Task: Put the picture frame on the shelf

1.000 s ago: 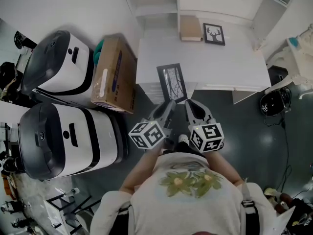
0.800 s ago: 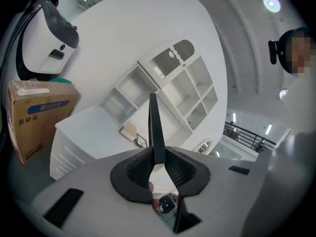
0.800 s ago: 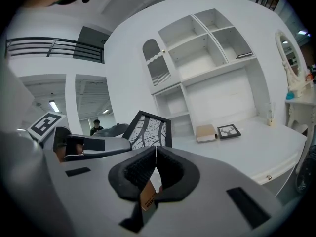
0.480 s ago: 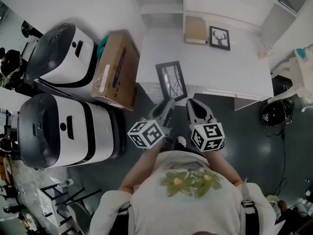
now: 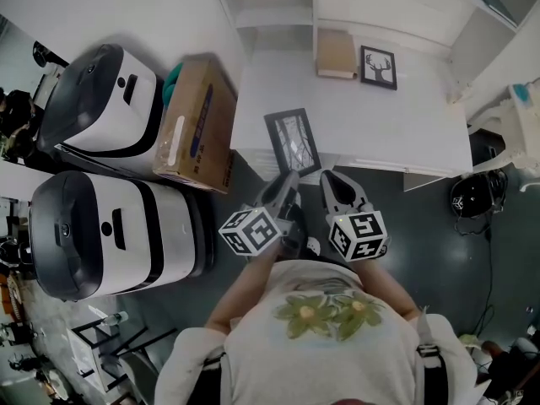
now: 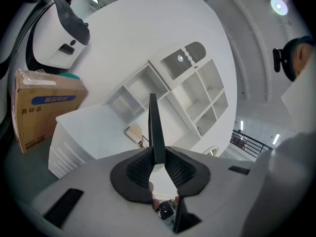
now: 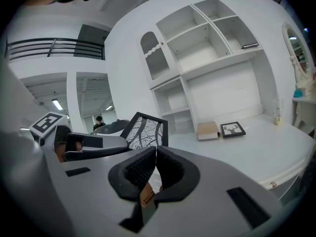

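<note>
Head view shows the carrying step in hand: the left gripper [image 5: 287, 184] is clamped on the lower edge of the picture frame [image 5: 293, 142], which is held in the air over the near edge of the white counter [image 5: 405, 116], not yet on the shelf unit [image 5: 371, 7] at the far side. Left gripper view confirms the hold, with both pads pressed on the frame, seen edge-on and standing upright between them. Right gripper [image 5: 333, 182] sits just beside the left one with its jaws together on nothing, taking no part in the carry. A small deer picture [image 5: 379, 66] and a tan box [image 5: 335, 55] lie on the counter below the shelves. Judged next move: reach forward across the counter and raise the frame to an open compartment, keeping it upright so it clears the shelf edge before release. Compared with the frame a second ago, the hold is unchanged and the picture frame has kept its place over the counter edge, tilting slightly leftward; no real advance toward the shelf is evident.
</note>
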### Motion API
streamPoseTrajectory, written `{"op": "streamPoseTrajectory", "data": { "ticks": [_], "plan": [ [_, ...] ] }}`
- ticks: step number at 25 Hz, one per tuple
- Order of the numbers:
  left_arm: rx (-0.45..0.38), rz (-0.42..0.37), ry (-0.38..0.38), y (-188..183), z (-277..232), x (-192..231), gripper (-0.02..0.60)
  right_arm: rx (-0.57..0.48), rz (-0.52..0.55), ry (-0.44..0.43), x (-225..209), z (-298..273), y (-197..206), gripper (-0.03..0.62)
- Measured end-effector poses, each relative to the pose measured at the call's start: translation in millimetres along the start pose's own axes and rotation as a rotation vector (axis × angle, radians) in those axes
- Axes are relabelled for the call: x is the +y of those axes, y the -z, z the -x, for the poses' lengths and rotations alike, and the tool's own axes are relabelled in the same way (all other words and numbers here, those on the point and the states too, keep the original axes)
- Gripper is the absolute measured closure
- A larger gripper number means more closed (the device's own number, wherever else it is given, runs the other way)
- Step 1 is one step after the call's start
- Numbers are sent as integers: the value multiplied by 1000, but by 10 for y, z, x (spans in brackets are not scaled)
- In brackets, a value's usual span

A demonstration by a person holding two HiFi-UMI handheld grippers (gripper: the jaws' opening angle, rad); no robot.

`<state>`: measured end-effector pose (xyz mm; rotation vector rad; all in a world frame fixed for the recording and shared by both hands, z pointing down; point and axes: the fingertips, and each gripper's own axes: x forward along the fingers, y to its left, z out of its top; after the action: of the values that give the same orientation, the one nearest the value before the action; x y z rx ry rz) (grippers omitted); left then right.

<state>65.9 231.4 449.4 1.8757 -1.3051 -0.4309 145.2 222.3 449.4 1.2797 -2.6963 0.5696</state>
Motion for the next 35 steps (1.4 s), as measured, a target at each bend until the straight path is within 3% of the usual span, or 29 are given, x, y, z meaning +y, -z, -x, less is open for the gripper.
{"op": "streamPoseTrajectory", "data": {
  "ticks": [17, 35],
  "plan": [
    [67, 127, 47, -498, -825, 488, 494, 19, 18, 28, -362, -1083, -389, 562],
    [137, 177, 74, -976, -1535, 1015, 494, 35, 3, 77, -601, -1988, -591, 562]
  ]
}}
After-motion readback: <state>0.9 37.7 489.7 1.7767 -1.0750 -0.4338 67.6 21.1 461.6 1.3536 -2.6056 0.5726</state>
